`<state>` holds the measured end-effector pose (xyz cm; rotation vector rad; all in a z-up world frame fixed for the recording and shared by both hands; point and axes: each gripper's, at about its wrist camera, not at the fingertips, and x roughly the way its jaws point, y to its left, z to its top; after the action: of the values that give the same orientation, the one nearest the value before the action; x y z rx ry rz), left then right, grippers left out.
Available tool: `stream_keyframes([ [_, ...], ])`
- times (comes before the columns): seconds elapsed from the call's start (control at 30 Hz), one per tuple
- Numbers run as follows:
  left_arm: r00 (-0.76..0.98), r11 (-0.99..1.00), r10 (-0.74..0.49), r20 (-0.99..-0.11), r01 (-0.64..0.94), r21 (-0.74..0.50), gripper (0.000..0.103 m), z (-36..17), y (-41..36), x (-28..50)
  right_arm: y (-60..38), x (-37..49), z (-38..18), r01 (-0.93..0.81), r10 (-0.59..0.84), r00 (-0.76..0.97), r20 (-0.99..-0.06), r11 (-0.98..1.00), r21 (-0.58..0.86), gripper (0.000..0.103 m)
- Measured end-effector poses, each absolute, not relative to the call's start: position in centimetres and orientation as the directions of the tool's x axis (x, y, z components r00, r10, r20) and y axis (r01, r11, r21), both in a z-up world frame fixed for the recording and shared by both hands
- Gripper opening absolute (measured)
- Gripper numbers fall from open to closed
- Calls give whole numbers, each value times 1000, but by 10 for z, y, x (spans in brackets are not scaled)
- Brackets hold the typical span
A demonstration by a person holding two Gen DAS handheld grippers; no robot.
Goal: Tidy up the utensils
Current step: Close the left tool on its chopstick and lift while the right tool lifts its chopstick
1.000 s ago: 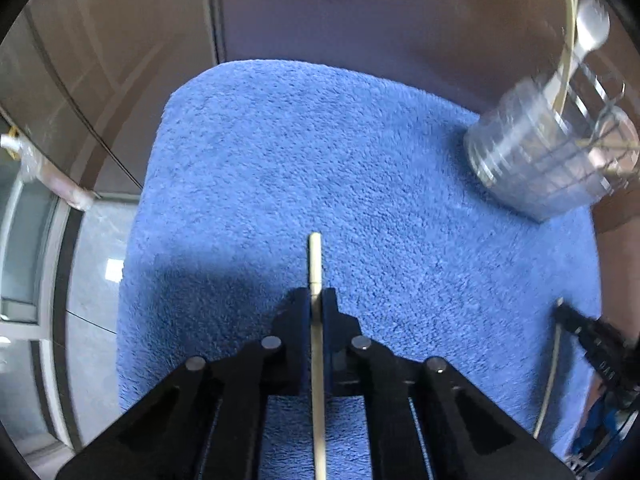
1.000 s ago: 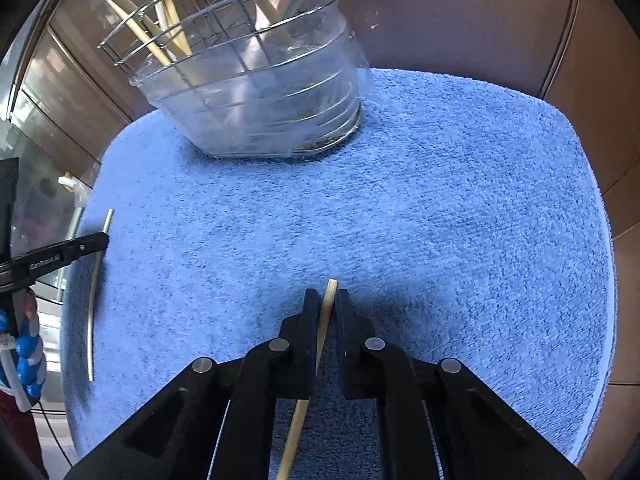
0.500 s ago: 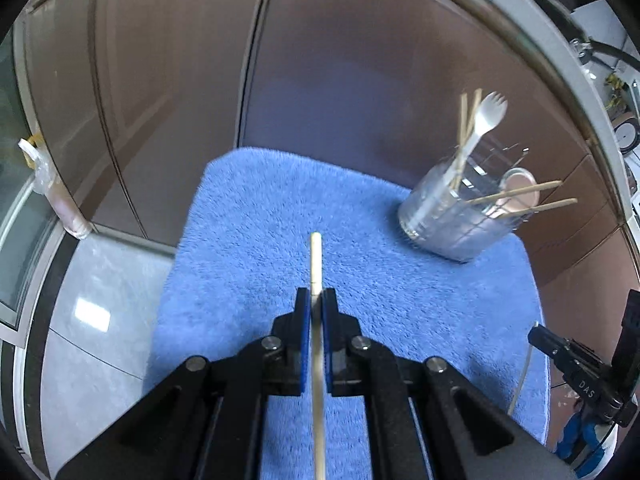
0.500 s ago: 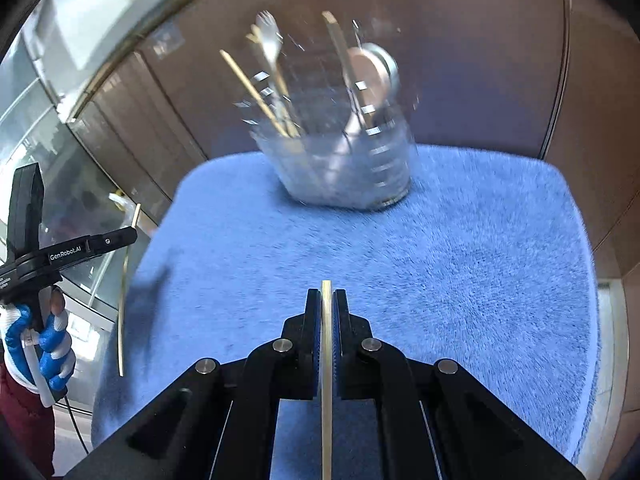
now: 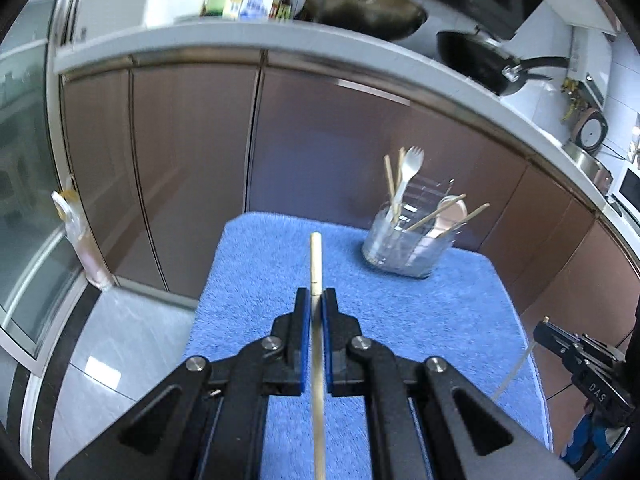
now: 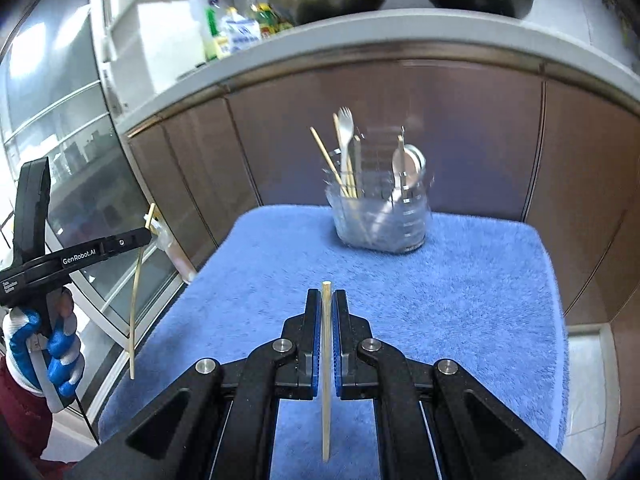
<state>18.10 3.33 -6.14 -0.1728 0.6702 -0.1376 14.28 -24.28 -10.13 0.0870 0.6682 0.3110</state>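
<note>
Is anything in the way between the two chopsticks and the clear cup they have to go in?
Nothing visible on the way. Each gripper, left and right, is shut on a chopstick above the bare blue towel. The holder already has chopsticks, a spork and a spoon crowding its opening.
</note>
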Motion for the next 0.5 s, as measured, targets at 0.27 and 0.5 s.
stream_keyframes([
  [0.27, 855, 986, -148, -498, 89, -140, 5, -32, 24, 125, -234, 93, -73, -281, 308, 791, -529, 950, 133, 5],
  [0.5, 886, 989, -135, -443, 95, -112, 5, -17, 22, 97, -229, 70, -56, -293, 309, 816, -488, 950, 111, 5],
])
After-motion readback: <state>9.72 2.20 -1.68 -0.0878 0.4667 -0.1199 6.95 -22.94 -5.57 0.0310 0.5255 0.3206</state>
